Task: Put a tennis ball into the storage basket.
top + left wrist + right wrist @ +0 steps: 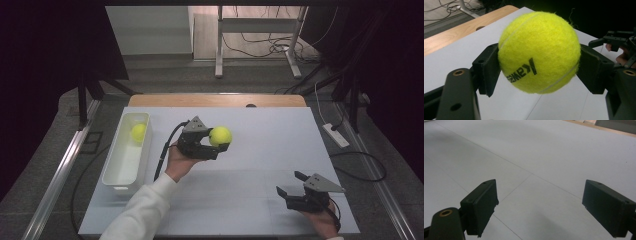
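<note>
1. Desk: flat, matte pale-grey top with thin seam lines; a wooden strip runs along its far edge.
2. Bin: long white plastic bin with rounded corners, at the desk's left side. A second fuzzy yellow-green ball lies at its far end.
3. Left gripper: black, hard, angular, with a grey three-cornered plate on top. The white-sleeved forearm comes up from the bottom edge; the hand holds it above mid-desk, jaws pointing right.
4. Right gripper: same build, held low near the desk's front right corner. Jaws wide apart, nothing between them; flat rectangular pads.
5. Tennis ball: round, felted yellow-green with a white seam, clamped between the left jaws, off the desk. Black print, upside down, partly hidden; unreadable in full.
</note>
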Demonstrator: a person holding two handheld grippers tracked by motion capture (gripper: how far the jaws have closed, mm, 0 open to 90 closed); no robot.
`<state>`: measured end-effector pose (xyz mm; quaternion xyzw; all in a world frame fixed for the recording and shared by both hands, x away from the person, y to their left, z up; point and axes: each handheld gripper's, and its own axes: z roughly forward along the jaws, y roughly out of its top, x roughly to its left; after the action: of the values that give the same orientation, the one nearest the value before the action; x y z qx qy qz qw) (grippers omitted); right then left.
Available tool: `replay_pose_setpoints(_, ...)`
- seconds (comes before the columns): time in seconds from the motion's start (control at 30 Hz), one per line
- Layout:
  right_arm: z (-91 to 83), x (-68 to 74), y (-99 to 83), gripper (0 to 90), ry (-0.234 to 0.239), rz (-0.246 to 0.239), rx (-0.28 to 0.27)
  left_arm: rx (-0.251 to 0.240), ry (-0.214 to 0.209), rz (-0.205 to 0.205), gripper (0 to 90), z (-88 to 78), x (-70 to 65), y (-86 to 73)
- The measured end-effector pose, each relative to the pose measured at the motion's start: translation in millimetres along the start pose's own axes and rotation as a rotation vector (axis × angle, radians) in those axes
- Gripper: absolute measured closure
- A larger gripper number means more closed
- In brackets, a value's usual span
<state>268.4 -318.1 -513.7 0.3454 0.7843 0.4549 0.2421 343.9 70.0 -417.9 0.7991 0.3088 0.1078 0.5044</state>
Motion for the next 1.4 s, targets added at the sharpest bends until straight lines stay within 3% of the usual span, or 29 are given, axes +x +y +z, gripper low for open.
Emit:
replay_pose_setpoints(0.67, 0.5, 1.1, 1.1, 12.7, -0.003, -0.007, -0.001, -0.010, 0.050, -0.013, 26.6, -30.4, 5.7, -6.6)
replay_pose_setpoints(1.17, 1.3, 1.2, 1.3, 12.7, -0.003, -0.008, 0.001, -0.032, 0.126, -0.044, 26.6, -59.9, 17.9, -12.0)
replay_pose_setpoints(1.4, 1.6, 1.6, 1.4, 12.7, -0.004, -0.009, 0.001, -0.035, 0.140, -0.045, 26.7, -66.7, 19.6, -12.6)
